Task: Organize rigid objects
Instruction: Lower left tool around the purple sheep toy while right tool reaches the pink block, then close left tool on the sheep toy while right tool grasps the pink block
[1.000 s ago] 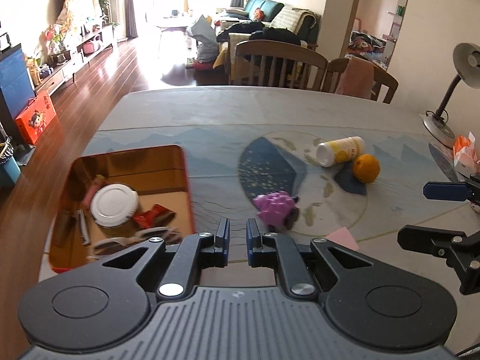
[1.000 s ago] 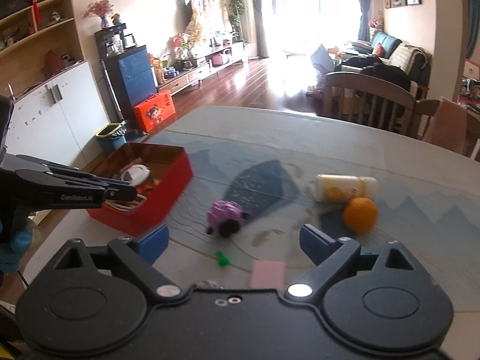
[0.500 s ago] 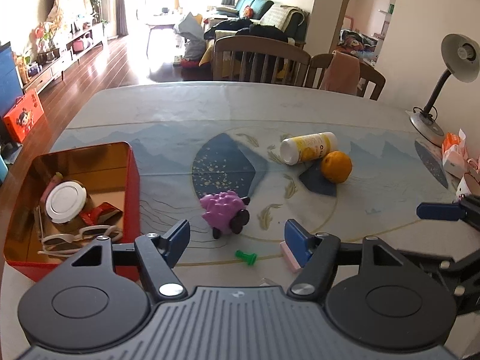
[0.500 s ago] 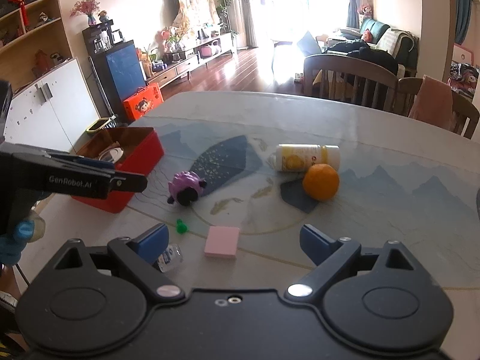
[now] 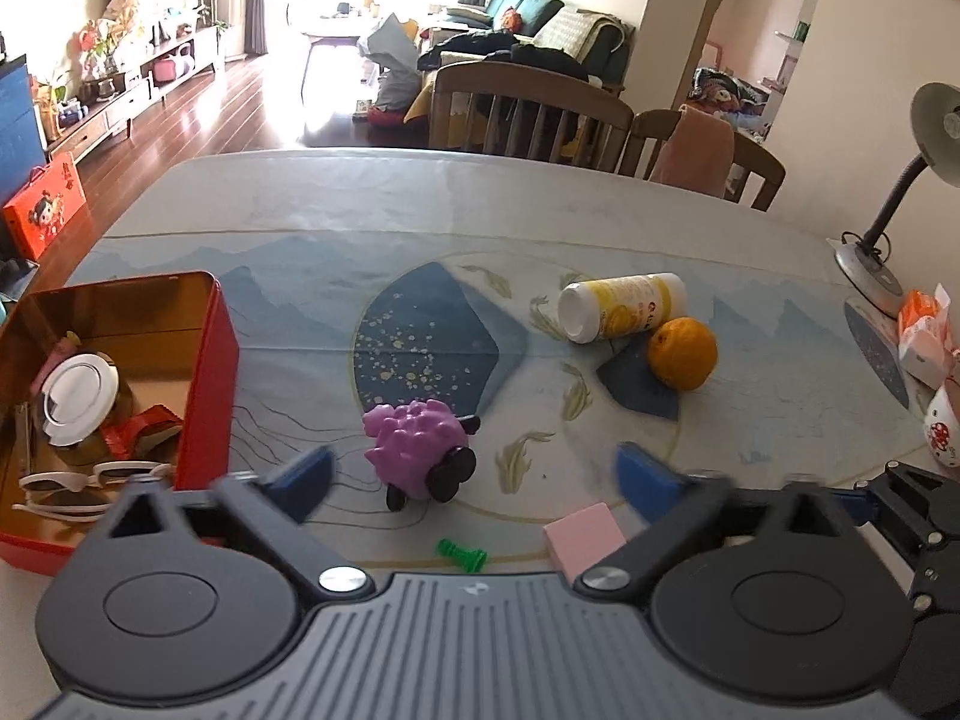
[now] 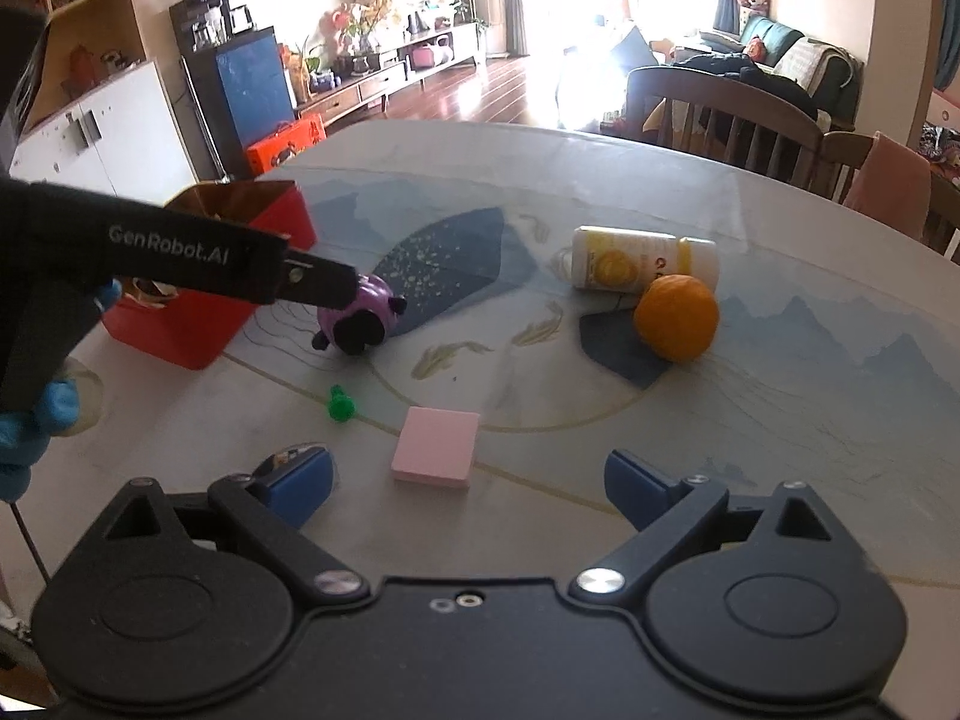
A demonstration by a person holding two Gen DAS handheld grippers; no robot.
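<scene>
Left tongs [image 5: 474, 474]: jaws spread wide, just been opening, blue pads blurred; nothing pressed between them. The purple knobbly toy sheep with black feet [image 5: 420, 450] stands on the desk [image 5: 300, 210] between and just ahead of the pads, apart from both.

Right tongs [image 6: 465, 486]: released, jaws wide, gripping nothing. The pink square block [image 6: 436, 447] lies flat on the desk just ahead of the gap.

A small green plastic piece [image 6: 341, 405] lies near the block, between it and the sheep.

Red metal tin with gold lining [image 5: 207, 354] at the desk's left side, holding a white round lid [image 5: 75, 396] and white-framed glasses [image 5: 90, 480].

Further back: a yellow-and-white bottle [image 5: 624, 306] on its side, an orange fruit [image 5: 682, 352] just beside it.
</scene>
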